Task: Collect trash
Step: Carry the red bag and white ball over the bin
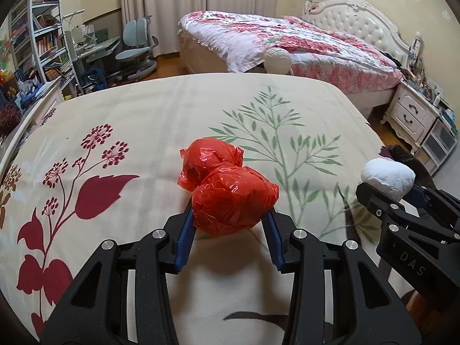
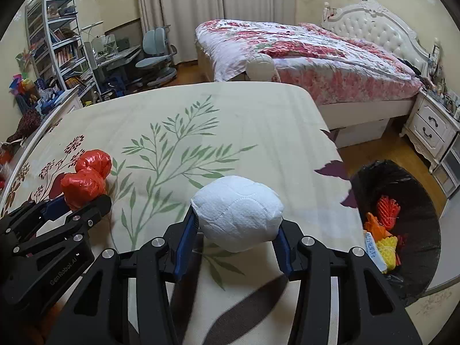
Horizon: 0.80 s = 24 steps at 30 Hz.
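Observation:
My left gripper (image 1: 230, 218) is shut on a crumpled red plastic bag (image 1: 227, 189), held above the cream flowered tablecloth (image 1: 143, 120). My right gripper (image 2: 237, 230) is shut on a white wad of tissue paper (image 2: 238, 212), also lifted over the cloth. In the left wrist view the right gripper (image 1: 388, 195) shows at the right edge with the white wad (image 1: 386, 178). The right wrist view shows the left gripper (image 2: 77, 204) at the left with the red bag (image 2: 86, 178). A bin with a black liner (image 2: 402, 189) stands on the floor right of the table, holding orange and yellow scraps (image 2: 382, 230).
The table's right edge (image 2: 339, 155) borders the bin. Beyond the table stand a bed with a floral quilt (image 2: 302, 54), a white nightstand (image 2: 431, 126), a blue desk chair (image 2: 156, 54) and a bookshelf (image 2: 57, 43). Wooden floor lies between table and bed.

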Tool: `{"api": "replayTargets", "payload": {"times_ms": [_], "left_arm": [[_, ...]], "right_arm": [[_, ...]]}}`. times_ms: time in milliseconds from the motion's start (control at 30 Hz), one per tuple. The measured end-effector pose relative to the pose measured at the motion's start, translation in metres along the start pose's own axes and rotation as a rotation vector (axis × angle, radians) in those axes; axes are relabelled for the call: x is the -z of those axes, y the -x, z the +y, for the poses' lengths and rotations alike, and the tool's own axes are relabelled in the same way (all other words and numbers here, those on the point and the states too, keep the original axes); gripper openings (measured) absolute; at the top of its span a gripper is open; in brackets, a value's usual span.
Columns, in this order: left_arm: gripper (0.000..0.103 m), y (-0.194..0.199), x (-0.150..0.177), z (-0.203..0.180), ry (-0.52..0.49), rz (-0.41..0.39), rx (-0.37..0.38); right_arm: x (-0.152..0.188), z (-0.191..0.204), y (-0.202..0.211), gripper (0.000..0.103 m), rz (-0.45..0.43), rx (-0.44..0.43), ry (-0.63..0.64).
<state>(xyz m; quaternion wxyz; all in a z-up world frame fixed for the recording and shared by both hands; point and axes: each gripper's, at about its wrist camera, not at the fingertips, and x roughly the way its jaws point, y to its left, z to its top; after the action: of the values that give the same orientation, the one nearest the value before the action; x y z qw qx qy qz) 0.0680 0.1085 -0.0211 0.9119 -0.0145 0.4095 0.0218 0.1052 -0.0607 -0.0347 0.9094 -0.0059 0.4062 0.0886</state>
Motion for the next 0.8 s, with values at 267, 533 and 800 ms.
{"api": "replayTargets", "payload": {"times_ms": [267,533,800], "left_arm": [[0.042,0.005,0.005,-0.051,-0.071,-0.014,0.07],[0.042,0.007,0.004,-0.101,-0.151,-0.04,0.123],[0.042,0.005,-0.001,-0.143,-0.212,-0.069,0.168]], "right_arm": [[0.016,-0.047,0.021,0.048,-0.021,0.072,-0.07],[0.024,-0.098,0.035,0.048,-0.044,0.157,-0.148],[0.028,-0.141,0.046,0.048,-0.075,0.242,-0.215]]}}
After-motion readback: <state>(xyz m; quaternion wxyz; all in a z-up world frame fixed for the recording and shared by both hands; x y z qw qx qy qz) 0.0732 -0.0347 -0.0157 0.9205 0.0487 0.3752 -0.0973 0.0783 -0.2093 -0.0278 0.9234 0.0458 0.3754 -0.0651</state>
